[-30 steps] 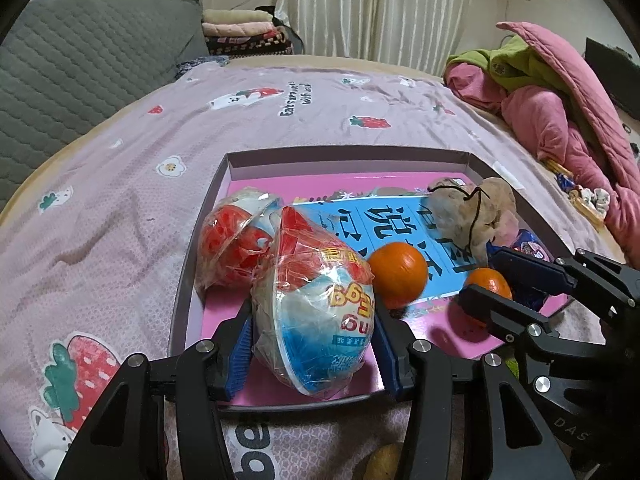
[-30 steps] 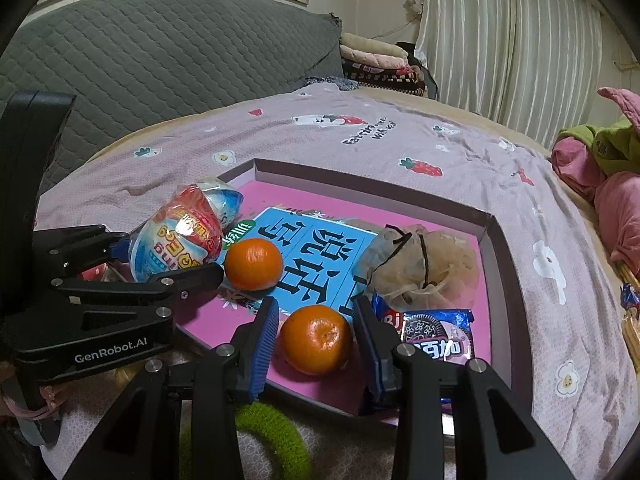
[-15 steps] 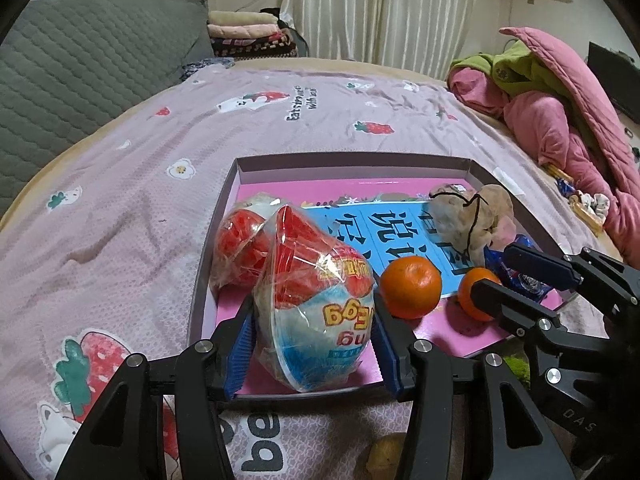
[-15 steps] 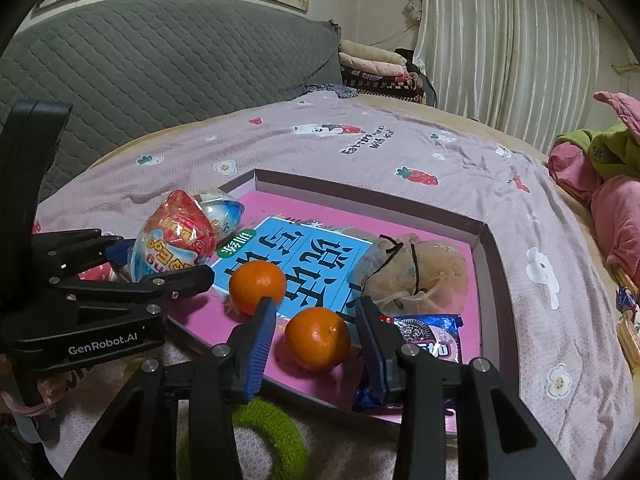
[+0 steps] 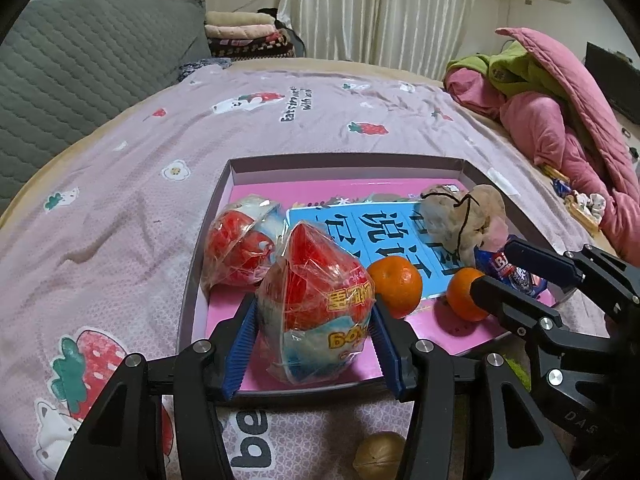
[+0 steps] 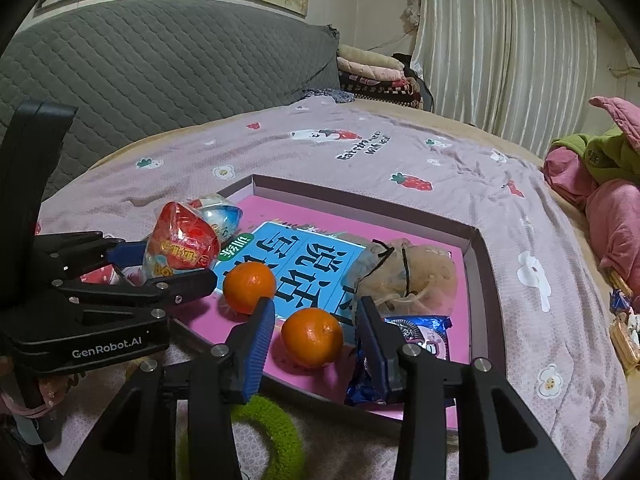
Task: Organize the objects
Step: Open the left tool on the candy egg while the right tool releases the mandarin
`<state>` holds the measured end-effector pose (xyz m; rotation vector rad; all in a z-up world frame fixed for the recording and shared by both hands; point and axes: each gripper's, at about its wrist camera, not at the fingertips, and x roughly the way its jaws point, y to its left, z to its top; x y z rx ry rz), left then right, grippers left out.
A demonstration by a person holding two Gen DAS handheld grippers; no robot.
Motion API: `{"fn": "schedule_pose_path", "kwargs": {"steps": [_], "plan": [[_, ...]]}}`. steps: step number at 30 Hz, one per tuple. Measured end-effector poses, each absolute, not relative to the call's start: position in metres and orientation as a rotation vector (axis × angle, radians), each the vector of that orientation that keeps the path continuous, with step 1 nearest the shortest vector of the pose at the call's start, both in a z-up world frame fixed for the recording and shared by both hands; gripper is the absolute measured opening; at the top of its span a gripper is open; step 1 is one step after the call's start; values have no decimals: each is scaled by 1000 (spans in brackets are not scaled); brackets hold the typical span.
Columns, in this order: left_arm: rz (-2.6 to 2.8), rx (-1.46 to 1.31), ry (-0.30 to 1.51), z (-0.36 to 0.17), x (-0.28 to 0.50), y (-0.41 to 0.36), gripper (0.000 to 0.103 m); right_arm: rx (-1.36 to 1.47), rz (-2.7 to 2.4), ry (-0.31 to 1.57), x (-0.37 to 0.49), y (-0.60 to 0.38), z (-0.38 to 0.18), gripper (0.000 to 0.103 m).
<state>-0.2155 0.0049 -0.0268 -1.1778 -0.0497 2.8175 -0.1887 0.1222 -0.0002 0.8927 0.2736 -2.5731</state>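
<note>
A shallow box tray [image 5: 344,162] with a pink floor lies on the bed. My left gripper [image 5: 313,308] is at its near left corner, and its pads still touch a red, white and blue wrapped snack pack [image 5: 312,280] while the jaws are opening. A second such pack [image 5: 240,248] lies behind it. My right gripper [image 6: 315,304] has its jaws opening around an orange [image 6: 312,336] that rests on the tray floor, with a gap on both sides. Another orange [image 6: 249,287] sits to the left of it. The left gripper [image 6: 168,264] and its pack show in the right wrist view too.
A beige mesh bag [image 6: 404,276] and a blue biscuit packet [image 6: 420,332] lie at the tray's right side. A green fuzzy ring [image 6: 276,436] and a walnut [image 5: 378,458] rest on the sheet before the tray. Pink bedding [image 5: 560,128] is heaped at the right, with a grey headboard at the left.
The right jaws have spread off the orange, which now lies free between them. The snack pack in the left gripper has tipped more upright. Both hands stay nearly in place.
</note>
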Motion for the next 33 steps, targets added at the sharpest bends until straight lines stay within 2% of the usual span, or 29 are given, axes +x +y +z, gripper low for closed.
{"fn": "schedule_pose_path", "kwargs": {"steps": [2,4,10,19,22,30,33], "plan": [[2819,-1174,-56,-26,-215,4,58,891,-2577,271,-189,122,0,48],[2824,-1166,-55,-24,-215,3,61,888,-2579,275,-188,123,1,48],[2828,-1158,-66,-23,-216,3,61,885,-2586,282,-188,122,1,48],[2833,-1151,-62,-20,-212,3,63,875,-2604,271,-188,125,2,55],[2843,-1142,-66,-18,-210,2,68,866,-2614,266,-187,127,3,60],[2867,-1105,-81,-6,-202,-2,68,814,-2644,239,-183,133,12,66],[2869,-1090,-95,-1,-198,-3,70,795,-2650,229,-182,135,16,72]]}}
